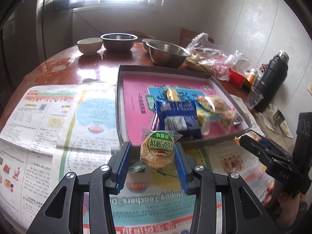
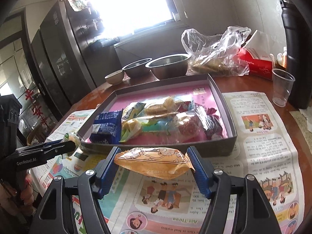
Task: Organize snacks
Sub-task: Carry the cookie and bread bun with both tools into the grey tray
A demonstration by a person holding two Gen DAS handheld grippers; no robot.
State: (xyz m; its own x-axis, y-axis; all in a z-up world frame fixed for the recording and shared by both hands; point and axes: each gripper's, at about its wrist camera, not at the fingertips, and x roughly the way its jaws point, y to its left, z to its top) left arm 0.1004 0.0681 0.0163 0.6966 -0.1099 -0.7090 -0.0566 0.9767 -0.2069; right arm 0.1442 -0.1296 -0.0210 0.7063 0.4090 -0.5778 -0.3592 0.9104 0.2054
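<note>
My left gripper point(image 1: 153, 152) is shut on a round cracker pack with a green label point(image 1: 158, 152), held above the newspaper just before the near edge of the grey box tray point(image 1: 124, 105). The tray holds a blue snack pack point(image 1: 178, 118) and several clear-wrapped snacks point(image 1: 214, 103). My right gripper point(image 2: 153, 160) is shut on an orange snack packet point(image 2: 154, 162), held in front of the tray point(image 2: 224, 142). The right gripper shows at the right of the left wrist view point(image 1: 247, 138); the left gripper shows at the left of the right wrist view point(image 2: 72, 144).
Newspapers point(image 1: 48, 120) cover the near part of the round red table point(image 1: 64, 66). Behind the tray stand two steel bowls point(image 1: 167, 52), a ceramic bowl point(image 1: 89, 44), a plastic bag of food point(image 1: 210, 58), a red box point(image 2: 257, 64), a plastic cup point(image 2: 282, 86) and a black flask point(image 1: 273, 78).
</note>
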